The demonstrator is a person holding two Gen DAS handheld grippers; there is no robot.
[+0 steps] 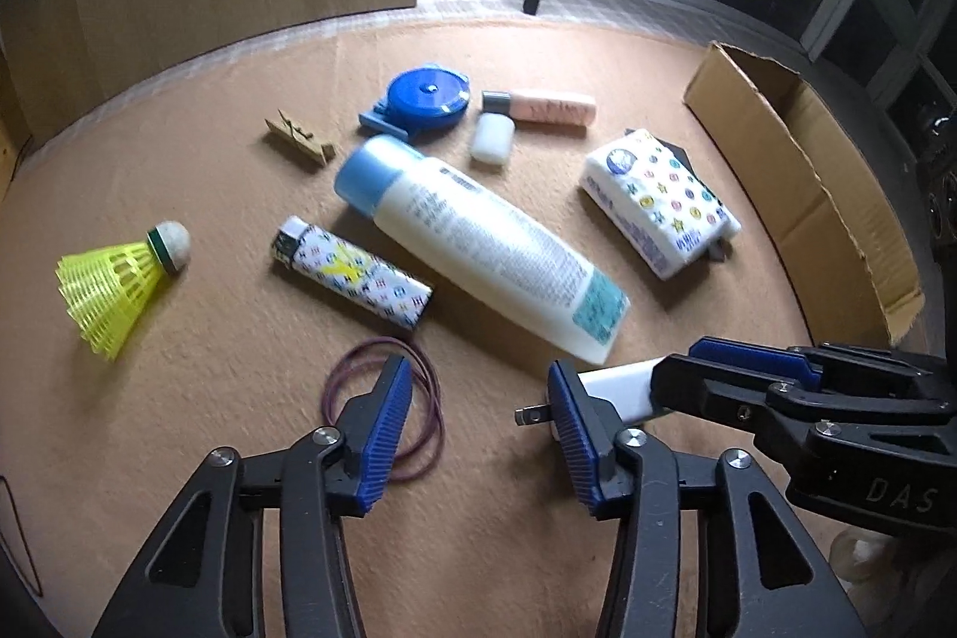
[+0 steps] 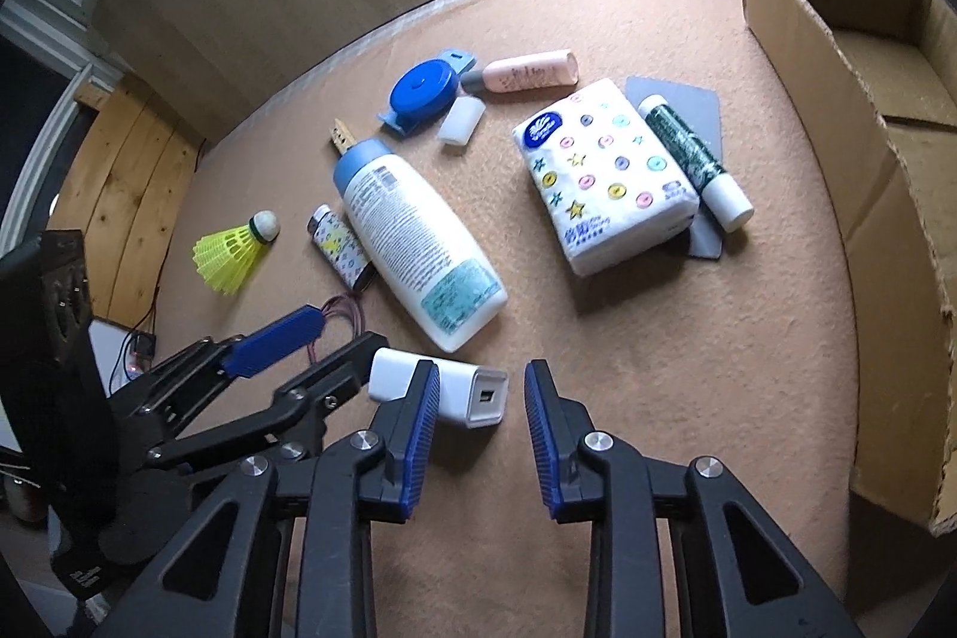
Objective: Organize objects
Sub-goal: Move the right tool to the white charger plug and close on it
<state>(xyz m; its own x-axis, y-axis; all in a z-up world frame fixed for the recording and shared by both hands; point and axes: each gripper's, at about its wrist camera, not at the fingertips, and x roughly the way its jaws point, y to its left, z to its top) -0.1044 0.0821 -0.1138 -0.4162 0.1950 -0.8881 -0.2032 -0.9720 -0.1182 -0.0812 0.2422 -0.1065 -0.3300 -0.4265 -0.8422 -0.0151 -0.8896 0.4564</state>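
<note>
White charger (image 2: 439, 393) lies on peach carpet (image 2: 688, 339), near you, below big bottle (image 2: 413, 237). Long axis runs side to side; prongs point left, USB hole points right, toward cardboard box (image 2: 867, 147).

Step in hand: you reach for charger. Left hand-held gripper (image 1: 478, 411) spread wide, holds nothing. Right hand-held gripper (image 2: 478, 405) spread too, charger's end just beside its left finger.

Next move: put both fingers around charger, squeeze, lift, carry to box, I think.

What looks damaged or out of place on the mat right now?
The cardboard box has a ragged, torn top edge. The pink tube lies uncapped, a small white cap loose beside it. Everything else just lies scattered; nothing spilled.
</note>
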